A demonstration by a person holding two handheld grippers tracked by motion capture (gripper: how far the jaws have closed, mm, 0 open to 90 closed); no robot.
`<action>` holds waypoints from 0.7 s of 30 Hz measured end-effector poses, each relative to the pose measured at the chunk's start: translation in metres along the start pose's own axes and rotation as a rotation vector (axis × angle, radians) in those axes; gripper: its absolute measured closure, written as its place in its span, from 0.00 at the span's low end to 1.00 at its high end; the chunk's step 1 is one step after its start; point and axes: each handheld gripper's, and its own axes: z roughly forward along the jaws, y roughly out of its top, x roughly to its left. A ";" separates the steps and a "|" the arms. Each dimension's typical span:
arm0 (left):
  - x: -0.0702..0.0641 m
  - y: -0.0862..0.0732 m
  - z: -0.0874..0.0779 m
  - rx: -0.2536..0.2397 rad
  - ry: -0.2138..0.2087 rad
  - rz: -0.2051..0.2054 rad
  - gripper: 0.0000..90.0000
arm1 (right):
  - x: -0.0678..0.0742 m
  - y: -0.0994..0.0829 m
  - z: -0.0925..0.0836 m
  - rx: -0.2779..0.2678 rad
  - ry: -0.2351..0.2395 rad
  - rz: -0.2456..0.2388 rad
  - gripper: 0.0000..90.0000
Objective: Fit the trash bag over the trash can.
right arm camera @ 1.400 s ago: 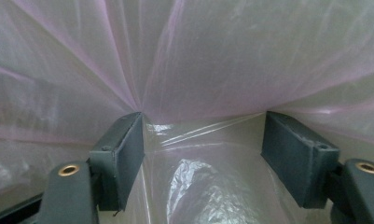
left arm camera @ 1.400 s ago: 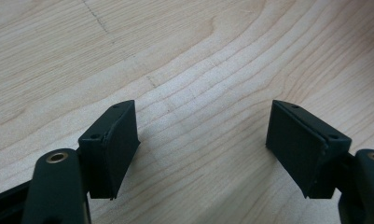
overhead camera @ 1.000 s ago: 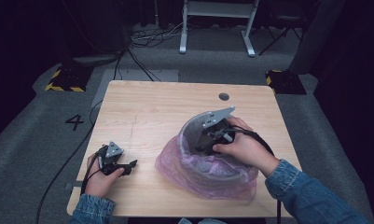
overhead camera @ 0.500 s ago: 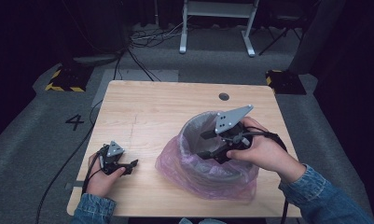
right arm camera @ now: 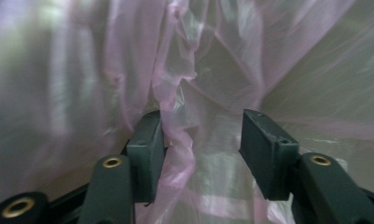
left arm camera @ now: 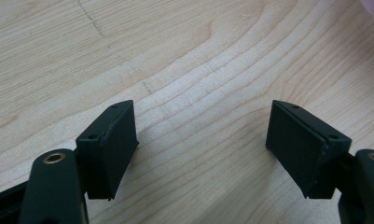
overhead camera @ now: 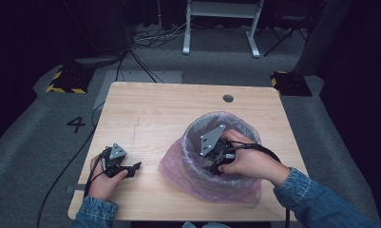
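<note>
A grey bin lined with a thin pink plastic bag stands on the right half of the wooden table. My right gripper reaches down inside the bin's mouth, a hand around its body. In the right gripper view its jaws have just been closing and still stand apart. A crumpled fold of the pink bag hangs between them against the left pad, and the right pad is clear of it. My left gripper rests on the table near the front left, open, with bare wood between its pads.
A round cable hole sits at the table's far right. Cables trail off the front left edge to the grey floor. A white metal frame and yellow-black floor blocks stand beyond the table.
The right hand swung right and up above the bin, then came back left and lower into the bag. The left hand and gripper stayed where they were.
</note>
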 end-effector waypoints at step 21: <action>0.000 0.001 0.001 0.002 -0.001 0.000 0.27 | -0.015 -0.010 0.061 0.093 0.021 0.132 0.30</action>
